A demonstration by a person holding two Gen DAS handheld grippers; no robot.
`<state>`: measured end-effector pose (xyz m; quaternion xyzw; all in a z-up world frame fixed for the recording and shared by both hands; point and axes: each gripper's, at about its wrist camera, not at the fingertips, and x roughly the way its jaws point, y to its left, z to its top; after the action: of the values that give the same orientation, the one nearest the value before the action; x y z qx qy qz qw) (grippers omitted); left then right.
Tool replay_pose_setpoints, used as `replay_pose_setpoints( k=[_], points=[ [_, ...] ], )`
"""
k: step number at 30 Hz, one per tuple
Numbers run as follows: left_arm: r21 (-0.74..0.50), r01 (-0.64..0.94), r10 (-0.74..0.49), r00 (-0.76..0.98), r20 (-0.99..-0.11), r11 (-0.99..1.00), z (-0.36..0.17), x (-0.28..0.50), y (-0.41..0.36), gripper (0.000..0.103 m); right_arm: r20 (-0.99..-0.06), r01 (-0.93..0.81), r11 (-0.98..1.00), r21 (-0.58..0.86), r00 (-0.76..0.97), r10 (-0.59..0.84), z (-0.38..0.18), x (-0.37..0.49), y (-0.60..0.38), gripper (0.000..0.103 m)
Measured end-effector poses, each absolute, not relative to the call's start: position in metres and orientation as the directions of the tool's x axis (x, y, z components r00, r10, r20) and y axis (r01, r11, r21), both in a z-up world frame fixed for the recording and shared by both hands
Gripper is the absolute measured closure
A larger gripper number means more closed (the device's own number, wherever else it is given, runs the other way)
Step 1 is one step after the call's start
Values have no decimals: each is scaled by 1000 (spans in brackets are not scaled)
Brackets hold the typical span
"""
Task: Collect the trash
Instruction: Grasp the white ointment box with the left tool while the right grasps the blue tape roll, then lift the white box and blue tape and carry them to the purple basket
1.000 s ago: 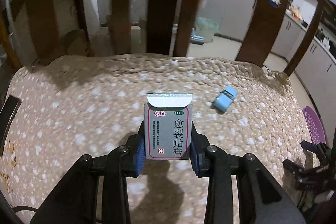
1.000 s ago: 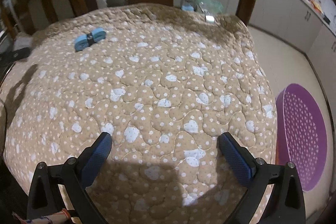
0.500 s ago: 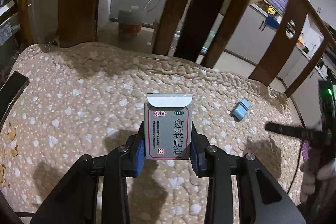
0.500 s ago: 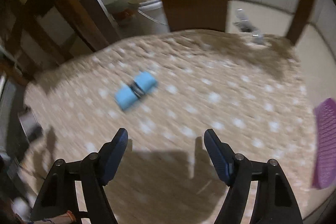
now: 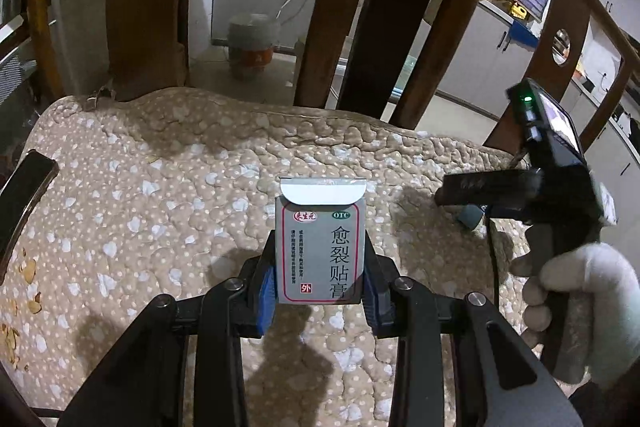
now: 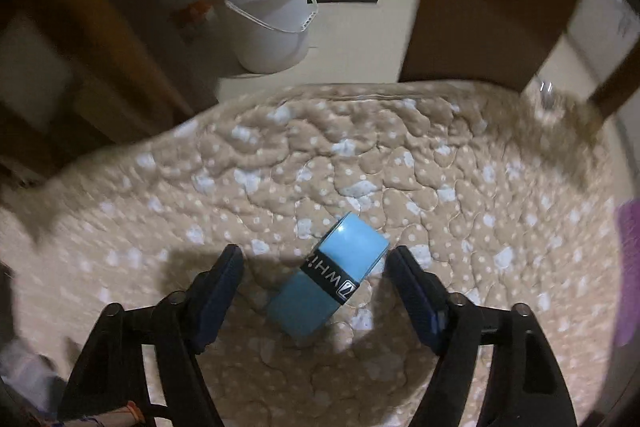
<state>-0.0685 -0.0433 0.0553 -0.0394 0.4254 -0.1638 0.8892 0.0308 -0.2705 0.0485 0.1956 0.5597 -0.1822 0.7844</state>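
Blue roll (image 6: 328, 283) on quilted cushion (image 6: 400, 167), untouched between closing pads of right hand-held gripper (image 6: 316, 291).

- Quilted cushion (image 6: 400, 163): tan, white hearts and dots.
- Medicine box (image 5: 321, 251): grey, red border, black characters.
- Grip-tape roll (image 6: 328, 283): sky blue, black band.
- Bucket (image 6: 272, 15): white.

Grey medicine box (image 5: 320, 251) upright, blue roll (image 6: 326, 287) lying on cushion (image 6: 360, 155)
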Motion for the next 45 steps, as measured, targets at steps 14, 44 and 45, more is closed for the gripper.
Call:
replay_pose_setpoints(
  k=[14, 44, 45],
  points=[
    [-237, 282, -361, 565, -742, 930, 60, -83, -51, 69, -884, 413, 884, 218, 467, 0, 94, -74, -291, 75],
    [11, 431, -194, 430, -882, 902, 29, -148, -187, 65, -774, 299, 899, 320, 630, 66, 47, -230, -344, 73],
    [12, 426, -190, 429, -883, 904, 27, -148, -188, 63, -771, 296, 899, 322, 633, 68, 48, -230, -345, 72]
  ],
)
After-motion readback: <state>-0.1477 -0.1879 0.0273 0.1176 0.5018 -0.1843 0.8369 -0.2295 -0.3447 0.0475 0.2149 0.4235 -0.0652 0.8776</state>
